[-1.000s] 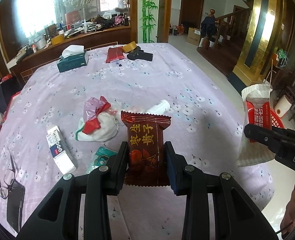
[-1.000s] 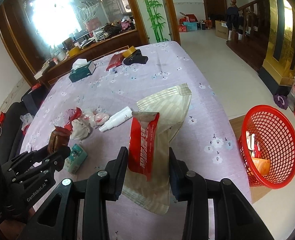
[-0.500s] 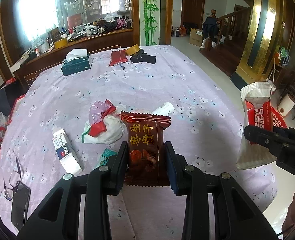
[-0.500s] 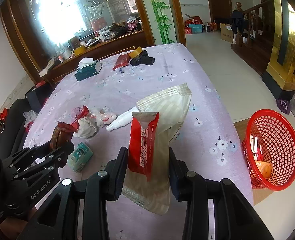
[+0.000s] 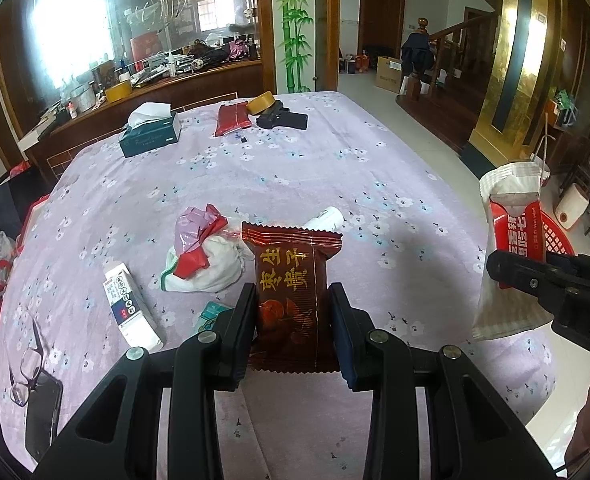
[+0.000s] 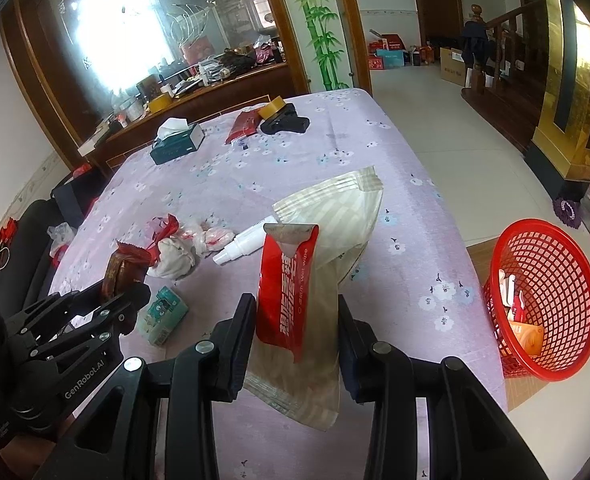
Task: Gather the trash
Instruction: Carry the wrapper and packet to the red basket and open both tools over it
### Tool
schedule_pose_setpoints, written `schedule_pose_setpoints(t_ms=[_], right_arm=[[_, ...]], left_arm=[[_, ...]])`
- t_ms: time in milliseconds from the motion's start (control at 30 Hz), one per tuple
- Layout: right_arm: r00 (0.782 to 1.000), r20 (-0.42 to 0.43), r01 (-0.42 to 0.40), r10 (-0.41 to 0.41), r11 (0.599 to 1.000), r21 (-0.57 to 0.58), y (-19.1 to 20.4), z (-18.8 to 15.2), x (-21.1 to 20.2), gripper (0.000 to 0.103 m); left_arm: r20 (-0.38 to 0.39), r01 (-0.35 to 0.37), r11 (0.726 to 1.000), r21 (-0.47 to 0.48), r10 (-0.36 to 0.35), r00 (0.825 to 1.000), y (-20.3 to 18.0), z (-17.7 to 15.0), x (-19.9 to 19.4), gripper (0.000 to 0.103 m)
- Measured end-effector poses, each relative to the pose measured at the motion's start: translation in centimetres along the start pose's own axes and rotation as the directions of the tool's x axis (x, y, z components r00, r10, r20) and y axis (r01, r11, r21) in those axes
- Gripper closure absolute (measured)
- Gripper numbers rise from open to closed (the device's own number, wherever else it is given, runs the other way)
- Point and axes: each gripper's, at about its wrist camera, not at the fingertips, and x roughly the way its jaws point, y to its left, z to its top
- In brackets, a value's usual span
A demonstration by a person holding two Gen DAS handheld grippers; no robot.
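Observation:
My left gripper is shut on a dark red snack wrapper with gold characters, held upright above the purple tablecloth. In the right wrist view the same wrapper shows at the left in the left gripper. My right gripper is shut on a red-and-beige wet wipe packet; that packet also shows at the right edge of the left wrist view. A red mesh basket holding some trash stands on the floor right of the table.
On the cloth lie a crumpled white-and-red bundle, a white spray bottle, a small white box, a teal packet, glasses on a phone, and at the far end a tissue box, red pouch and black object.
Both views shift slightly, so the table items and the basket sit a little differently in frame. Both grips are unchanged.

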Motion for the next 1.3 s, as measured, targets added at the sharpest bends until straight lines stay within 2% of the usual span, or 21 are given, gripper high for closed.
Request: schedule_pose_setpoints(t_ms=[433, 767, 1133, 1300], right_arm=[[1.0, -0.002, 0.012, -0.012, 0.999, 0.031, -1.0, -0.1, -0.4, 0.062], [0.999, 0.008, 0.034, -0.035, 0.996, 0.084, -3.3, -0.7, -1.4, 0.062], [0.996, 0.03, 0.072, -0.078, 0.982, 0.176, -7.9, -1.4, -3.2, 0.062], [0.991, 0.056, 0.105, -0.122, 0.962, 0.252, -11.6, -1.4, -5.1, 0.062]], left_arm=[[-0.007, 0.018, 1.0, 0.026, -0.017, 1.0, -1.4, 0.1, 0.5, 0.069], [-0.01, 0.046, 0.997, 0.068, -0.045, 0.999, -3.9, 0.4, 0.8, 0.069], [-0.015, 0.092, 0.986, 0.137, -0.091, 0.996, -7.8, 1.4, 1.3, 0.069], [-0.01, 0.153, 0.972, 0.179, -0.154, 0.988, -10.6, 2.5, 1.0, 0.069]])
